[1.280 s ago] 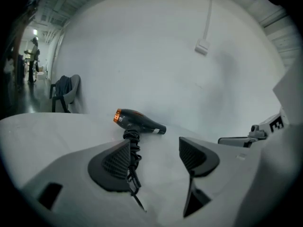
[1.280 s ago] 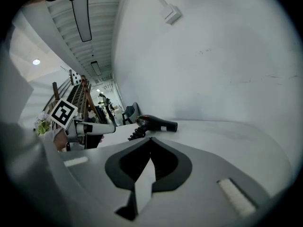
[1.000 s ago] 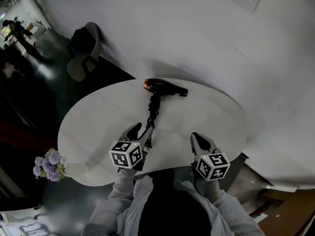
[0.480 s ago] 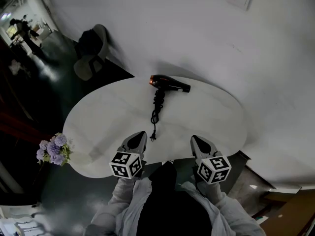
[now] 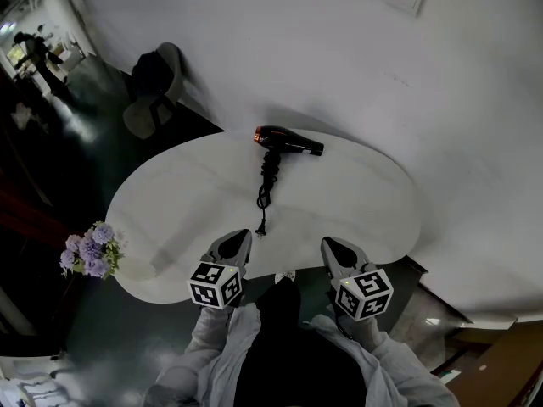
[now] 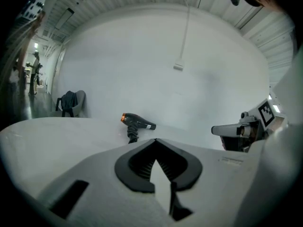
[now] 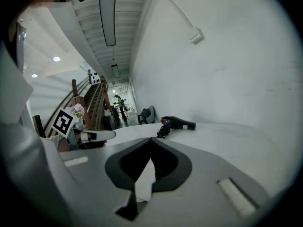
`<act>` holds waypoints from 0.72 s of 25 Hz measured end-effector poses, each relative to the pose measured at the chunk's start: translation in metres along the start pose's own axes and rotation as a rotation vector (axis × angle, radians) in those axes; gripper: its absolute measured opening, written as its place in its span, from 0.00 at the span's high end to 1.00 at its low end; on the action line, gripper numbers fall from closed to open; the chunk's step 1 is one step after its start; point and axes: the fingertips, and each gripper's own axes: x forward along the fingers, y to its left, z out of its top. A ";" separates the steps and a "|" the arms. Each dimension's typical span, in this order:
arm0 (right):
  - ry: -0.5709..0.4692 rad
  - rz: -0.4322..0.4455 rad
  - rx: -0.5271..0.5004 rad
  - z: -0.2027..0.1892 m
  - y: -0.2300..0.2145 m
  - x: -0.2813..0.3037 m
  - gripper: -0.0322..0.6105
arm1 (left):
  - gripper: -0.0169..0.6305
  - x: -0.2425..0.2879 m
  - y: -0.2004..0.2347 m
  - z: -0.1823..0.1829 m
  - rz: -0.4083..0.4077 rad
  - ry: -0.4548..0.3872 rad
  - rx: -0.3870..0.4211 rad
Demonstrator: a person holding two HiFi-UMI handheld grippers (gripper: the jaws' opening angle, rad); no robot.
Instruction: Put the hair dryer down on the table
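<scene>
Left claw [image 5: 243, 234] and right claw [image 5: 327, 242] closed, empty; hair dryer [image 5: 284, 140] lies on table [image 5: 356, 202].

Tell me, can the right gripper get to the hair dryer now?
Probably yes. Bare table lies between the right gripper and the hair dryer; nothing blocks the way, though it sits at the far edge.

Hair dryer [image 5: 288, 142]: blk body, orange-red ring at rear; cord [image 5: 265, 189] blk. Table [image 5: 356, 202]: plain white. L gripper [image 5: 244, 232] & R gripper [image 5: 327, 242]: grey, cubes w/ blk-white square markers. Flowers [image 5: 87, 251] beside table's left edge: purple. Wall [image 5: 297, 49] behind table: white.
</scene>
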 end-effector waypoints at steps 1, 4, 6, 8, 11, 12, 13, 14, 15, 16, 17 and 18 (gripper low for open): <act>0.000 0.001 0.001 0.000 0.001 0.000 0.94 | 0.97 0.000 -0.001 0.001 -0.005 -0.005 0.003; -0.001 0.009 0.005 0.000 0.004 0.003 0.94 | 0.97 0.000 -0.005 0.004 -0.021 -0.012 0.010; -0.002 0.018 0.005 0.002 0.007 0.006 0.93 | 0.97 -0.001 -0.009 0.006 -0.048 -0.014 0.002; 0.000 0.025 0.002 0.003 0.009 0.008 0.93 | 0.97 -0.002 -0.013 0.009 -0.076 -0.022 -0.004; 0.002 0.026 0.001 0.003 0.008 0.012 0.93 | 0.97 -0.003 -0.014 0.011 -0.086 -0.026 0.003; 0.002 0.026 0.002 0.004 0.008 0.013 0.93 | 0.97 -0.002 -0.013 0.012 -0.088 -0.025 0.001; 0.002 0.026 0.003 0.005 0.007 0.014 0.93 | 0.97 -0.001 -0.013 0.012 -0.090 -0.023 -0.002; 0.003 0.026 0.005 0.005 0.006 0.015 0.93 | 0.97 -0.001 -0.013 0.012 -0.092 -0.021 -0.005; 0.003 0.026 0.007 0.005 0.006 0.016 0.93 | 0.97 0.000 -0.012 0.012 -0.093 -0.019 -0.006; 0.003 0.026 0.008 0.005 0.005 0.017 0.93 | 0.97 0.001 -0.012 0.012 -0.093 -0.017 -0.006; 0.003 0.025 0.009 0.006 0.005 0.017 0.93 | 0.97 0.002 -0.011 0.012 -0.094 -0.016 -0.005; 0.003 0.024 0.010 0.006 0.005 0.018 0.93 | 0.97 0.003 -0.010 0.013 -0.095 -0.017 -0.004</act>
